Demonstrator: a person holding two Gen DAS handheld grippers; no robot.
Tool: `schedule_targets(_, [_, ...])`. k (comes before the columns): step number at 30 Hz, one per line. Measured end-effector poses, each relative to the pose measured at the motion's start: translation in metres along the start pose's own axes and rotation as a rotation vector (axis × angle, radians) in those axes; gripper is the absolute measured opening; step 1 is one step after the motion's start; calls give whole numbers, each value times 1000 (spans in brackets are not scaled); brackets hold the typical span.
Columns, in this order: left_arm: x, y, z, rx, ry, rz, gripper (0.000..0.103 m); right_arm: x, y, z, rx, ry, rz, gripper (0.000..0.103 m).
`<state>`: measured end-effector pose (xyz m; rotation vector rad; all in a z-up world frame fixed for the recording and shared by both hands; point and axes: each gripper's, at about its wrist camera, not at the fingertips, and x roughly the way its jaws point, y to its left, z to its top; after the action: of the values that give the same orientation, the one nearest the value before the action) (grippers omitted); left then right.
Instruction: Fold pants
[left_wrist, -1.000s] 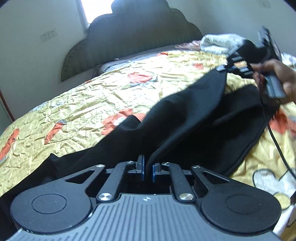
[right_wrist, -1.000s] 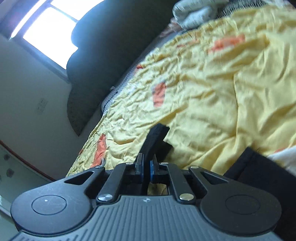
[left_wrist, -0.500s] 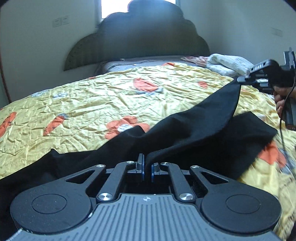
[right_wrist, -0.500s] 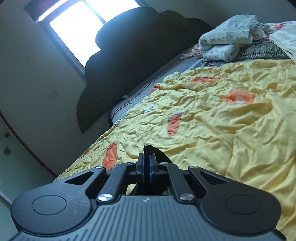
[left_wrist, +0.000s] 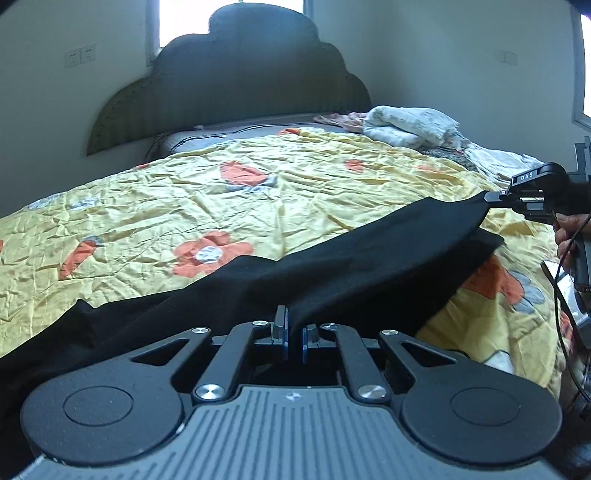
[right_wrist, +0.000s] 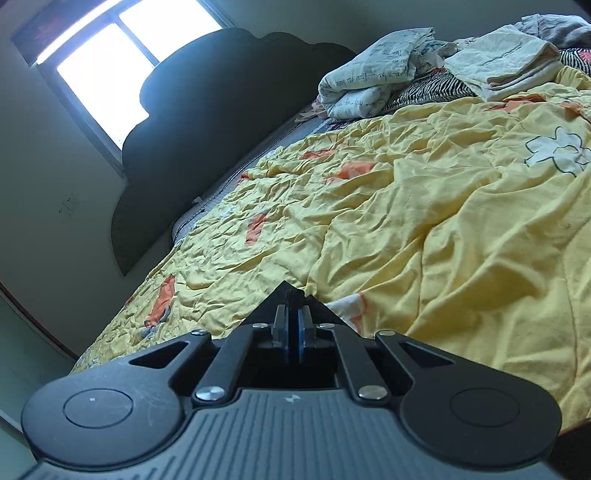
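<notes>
Bed (left_wrist: 155, 206) under yellow flowered quilt carries the black pants (left_wrist: 332, 273) — fabric stretched above the quilt between both tools — left tongs (left_wrist: 293, 338) clenched on one end, right tongs (right_wrist: 291, 328) clenched on the other, far corner.

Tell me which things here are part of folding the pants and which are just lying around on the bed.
Job: black pants, left gripper, right gripper.
Lying about: white folded bedding, zebra-print cloth, cream folded sheet, yellow floral bedspread.
</notes>
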<state>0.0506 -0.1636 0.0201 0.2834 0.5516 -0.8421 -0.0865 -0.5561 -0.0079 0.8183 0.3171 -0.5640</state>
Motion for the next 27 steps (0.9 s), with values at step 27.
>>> schedule_targets(27, [-2,-20,-7,115,62,-23,41,-2,25,-29,-215,15,-84,11])
